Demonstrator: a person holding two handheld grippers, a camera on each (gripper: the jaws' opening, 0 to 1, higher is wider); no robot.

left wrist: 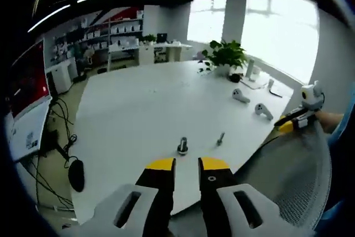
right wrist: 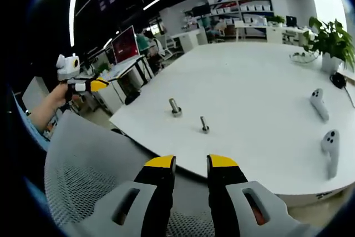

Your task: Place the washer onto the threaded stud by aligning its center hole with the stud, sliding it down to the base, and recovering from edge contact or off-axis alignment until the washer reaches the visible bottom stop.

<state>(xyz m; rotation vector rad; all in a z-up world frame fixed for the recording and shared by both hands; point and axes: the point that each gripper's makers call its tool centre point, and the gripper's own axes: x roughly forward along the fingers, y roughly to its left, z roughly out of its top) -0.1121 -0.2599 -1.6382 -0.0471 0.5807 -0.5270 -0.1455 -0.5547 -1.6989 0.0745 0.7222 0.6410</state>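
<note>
The threaded stud (left wrist: 182, 146) with its wide base stands upright near the edge of the bench (left wrist: 144, 104), just ahead of the left gripper (left wrist: 187, 164), which is nearer. Both grippers' jaws are slightly apart, empty. A smaller bolt (left wrist: 221, 138) stands beside the stud, toward the right gripper (right wrist: 191, 161). I cannot tell where the washer is.

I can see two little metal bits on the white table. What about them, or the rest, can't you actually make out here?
- Which of the two metal pieces is the stud: both are too small, in either view.
- The washer: too small to pick out anywhere; it may sit on one piece.
- Thread on either piece: too small.
- The table's near edge, right gripper view: partly hidden behind a mesh chair back.
</note>
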